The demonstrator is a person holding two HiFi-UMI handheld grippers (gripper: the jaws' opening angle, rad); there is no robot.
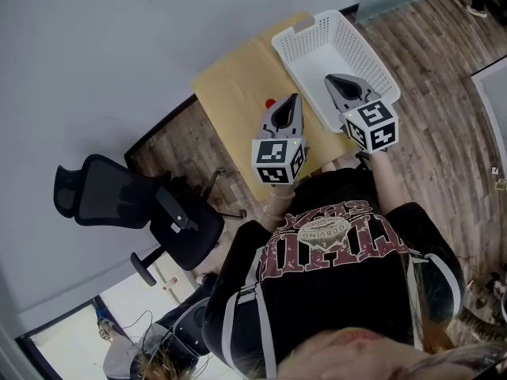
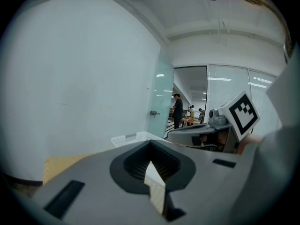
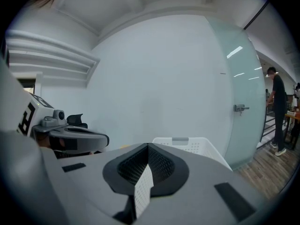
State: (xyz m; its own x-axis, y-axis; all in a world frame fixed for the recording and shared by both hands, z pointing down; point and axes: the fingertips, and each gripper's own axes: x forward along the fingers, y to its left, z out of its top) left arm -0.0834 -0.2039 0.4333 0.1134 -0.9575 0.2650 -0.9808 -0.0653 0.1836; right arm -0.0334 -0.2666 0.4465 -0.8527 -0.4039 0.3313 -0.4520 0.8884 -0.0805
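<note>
The left gripper (image 1: pixel 294 99) and right gripper (image 1: pixel 332 79) are held side by side in front of the chest, pointing forward, jaws pressed together and empty. Under the right one's tip sits a white perforated plastic basket (image 1: pixel 317 42) on a wooden table (image 1: pixel 230 93). It looks light and stiff, probably best gripped at the rim or handle (image 1: pixel 303 24).

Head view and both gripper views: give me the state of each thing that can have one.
Left gripper: jaws shut, nothing between them.
Right gripper: jaws shut, nothing between them.
Basket: upright, nothing seen inside.
Office chair: upright, nobody in it.
</note>
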